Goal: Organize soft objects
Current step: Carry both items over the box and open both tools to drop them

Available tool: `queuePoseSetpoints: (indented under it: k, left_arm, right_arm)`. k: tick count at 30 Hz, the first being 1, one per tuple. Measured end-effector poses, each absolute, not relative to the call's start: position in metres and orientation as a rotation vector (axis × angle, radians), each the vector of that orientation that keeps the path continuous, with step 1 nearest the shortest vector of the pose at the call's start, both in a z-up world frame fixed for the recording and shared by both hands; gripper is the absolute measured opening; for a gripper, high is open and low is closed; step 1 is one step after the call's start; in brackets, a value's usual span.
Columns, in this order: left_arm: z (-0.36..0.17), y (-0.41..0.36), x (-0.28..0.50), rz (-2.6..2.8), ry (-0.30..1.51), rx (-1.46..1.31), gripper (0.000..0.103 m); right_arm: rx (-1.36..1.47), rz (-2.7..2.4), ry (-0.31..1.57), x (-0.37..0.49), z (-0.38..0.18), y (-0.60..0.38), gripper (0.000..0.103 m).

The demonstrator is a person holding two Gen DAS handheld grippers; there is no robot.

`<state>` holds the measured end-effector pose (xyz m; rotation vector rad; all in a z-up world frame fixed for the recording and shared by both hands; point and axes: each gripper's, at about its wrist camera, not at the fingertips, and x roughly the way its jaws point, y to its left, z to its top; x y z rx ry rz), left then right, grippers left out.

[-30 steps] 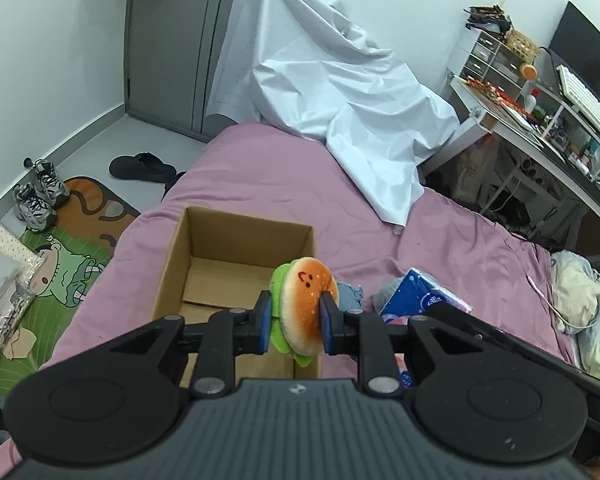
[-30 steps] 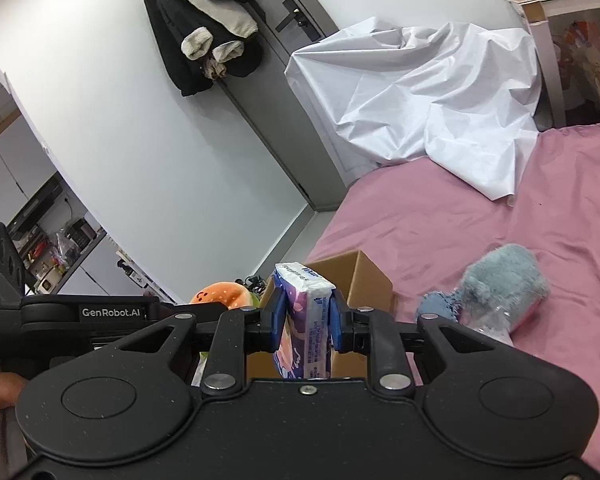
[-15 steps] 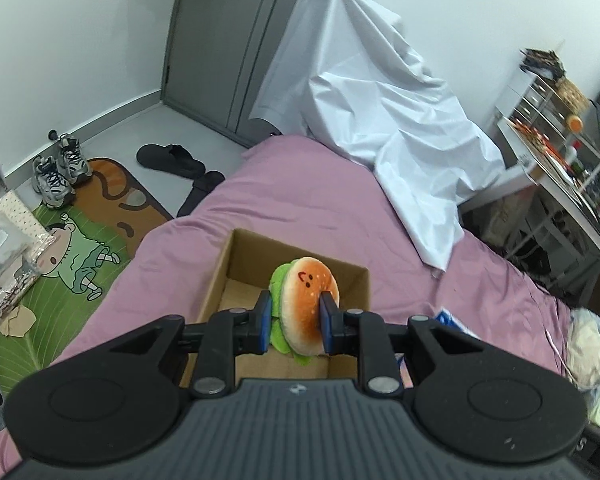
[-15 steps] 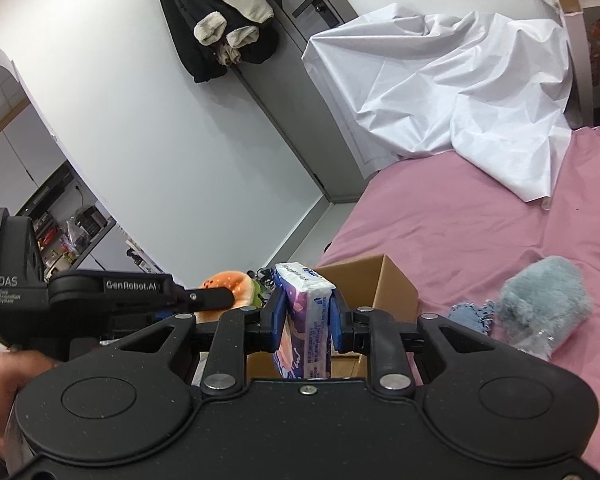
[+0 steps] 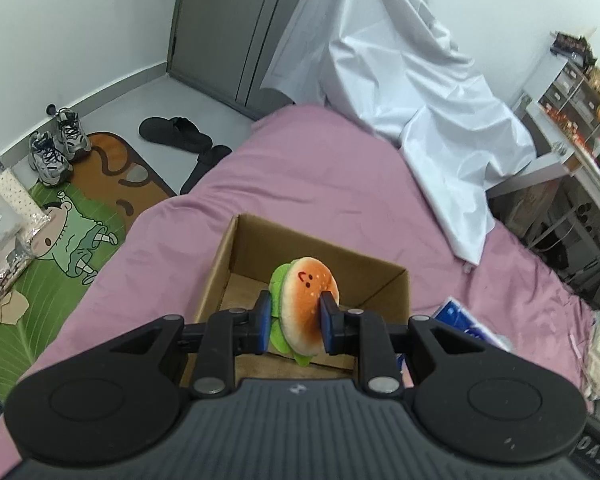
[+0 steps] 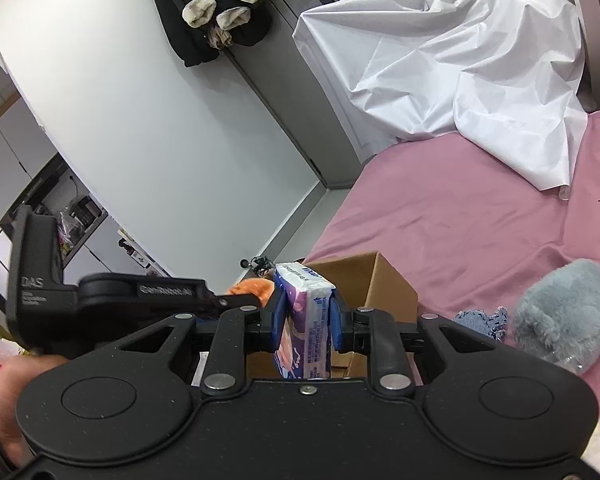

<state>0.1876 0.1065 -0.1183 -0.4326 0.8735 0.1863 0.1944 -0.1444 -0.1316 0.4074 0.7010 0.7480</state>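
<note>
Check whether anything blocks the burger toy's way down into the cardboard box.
Nothing visible does. The left gripper holds the burger toy right above the open cardboard box, whose visible floor is bare. The right gripper with the tissue pack sits to the side, not across the opening.

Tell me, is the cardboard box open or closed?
Open. The box has no lid or flaps over its top, and its brown inner walls and floor show behind the burger toy.
</note>
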Motion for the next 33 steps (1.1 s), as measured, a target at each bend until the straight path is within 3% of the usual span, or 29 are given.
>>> queuePoseSetpoints:
  k: [11, 15, 19, 30, 33]
  left_arm:
    - [-0.137, 0.1, 0.208, 0.193, 0.917, -0.405, 0.028]
    - [-0.132, 0.098, 0.211, 0.196, 0.921, -0.4, 0.034]
    - [-0.122, 0.093, 0.209, 0.2, 0.896, -0.378, 0.052]
    - [-0.108, 0.103, 0.198, 0.262, 0.857, -0.384, 0.064]
    - [-0.109, 0.109, 0.191, 0.283, 0.86, -0.394, 0.065]
  right_arm:
    - [0.44, 0.764, 0.706, 0.209, -0.145, -0.147, 0.023]
    - [0.443, 0.767, 0.712, 0.212, -0.147, -0.148, 0.023]
    - [0.444, 0.776, 0.698, 0.216, -0.143, -0.146, 0.023]
    - [0.407, 0.777, 0.702, 0.227, -0.144, -0.125, 0.023]
    - [0.39, 0.766, 0.718, 0.229, -0.148, -0.118, 0.028]
